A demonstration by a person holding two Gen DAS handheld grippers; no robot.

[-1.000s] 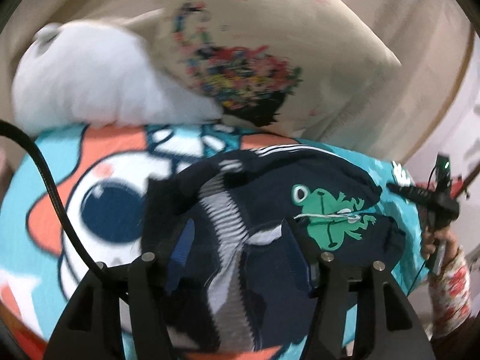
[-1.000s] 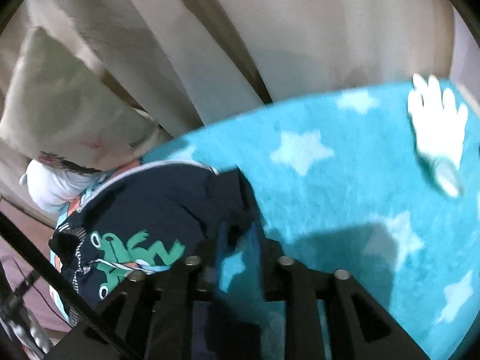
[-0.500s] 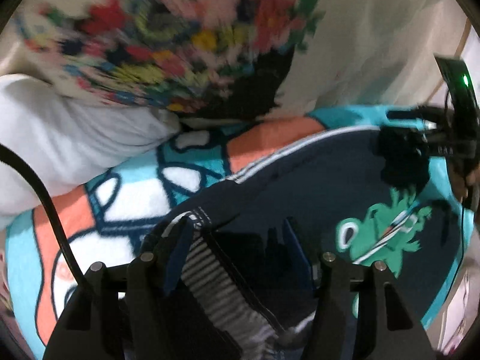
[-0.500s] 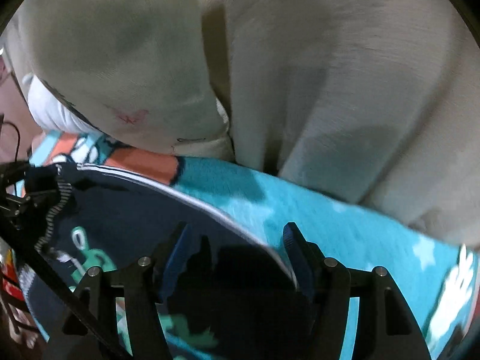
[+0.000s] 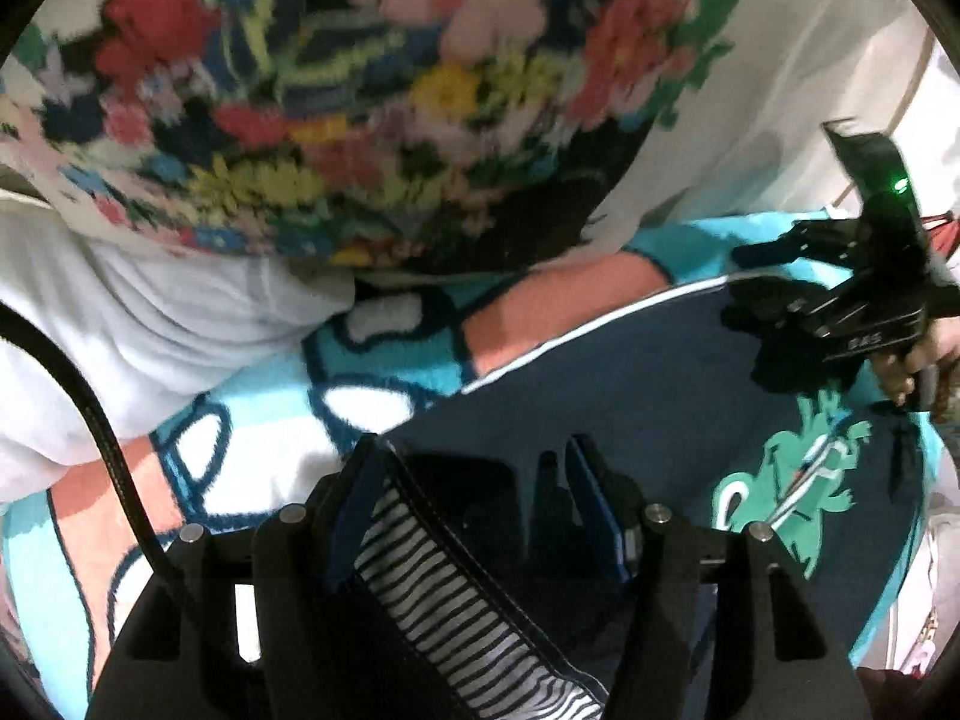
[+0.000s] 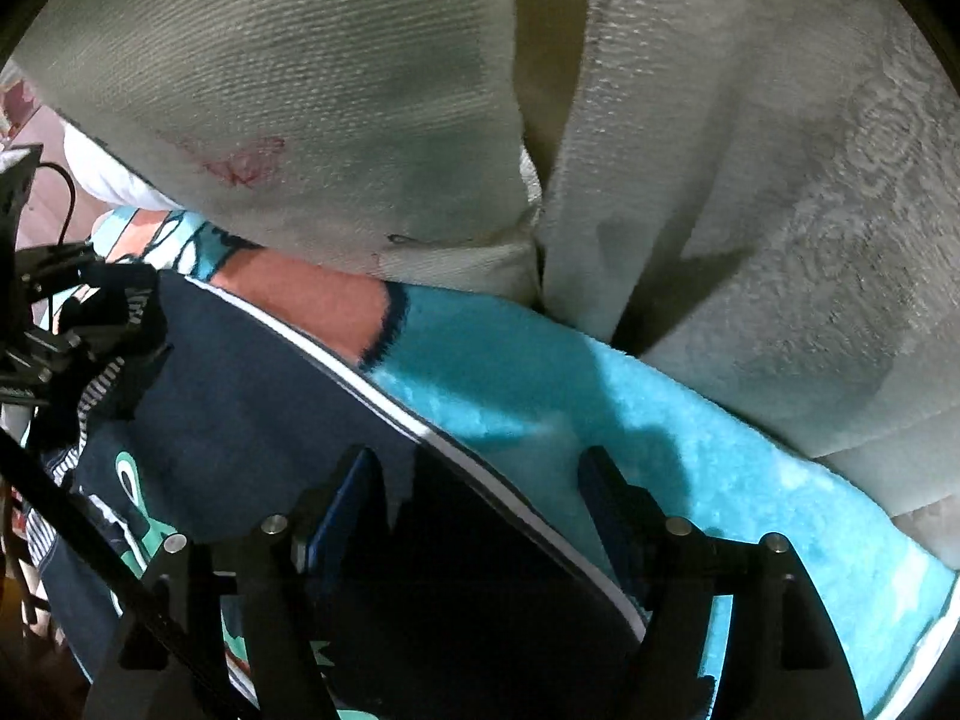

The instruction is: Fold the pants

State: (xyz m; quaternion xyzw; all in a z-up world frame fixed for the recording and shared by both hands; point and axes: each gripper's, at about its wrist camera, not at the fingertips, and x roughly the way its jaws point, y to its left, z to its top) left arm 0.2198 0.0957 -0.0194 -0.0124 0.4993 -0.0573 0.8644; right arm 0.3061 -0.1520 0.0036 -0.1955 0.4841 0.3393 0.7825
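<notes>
I am working two claws over one pair of dark navy pants that lies spread on a turquoise blanket with a cartoon print, on what looks like a bed or sofa. My left claw sits at the striped waistband, its two blue-padded fingers spread apart with the cloth lying between them, so the claw is released and not pinching. My right claw is also released, fingers set wide, straddling the white-piped side edge of the pants, half over navy cloth and half over blanket. In the left view I can see the right claw's black body and the hand holding it near the far end of the pants. I count one green frog print on the pants, two claws, one flower-patterned cushion and one white cushion behind the blanket, and pale upholstery beyond. I judge a fold is being laid down or the edge is about to be gripped; I cannot tell which. The next move likely calls for both claws to close on one edge and carry it over evenly.
</notes>
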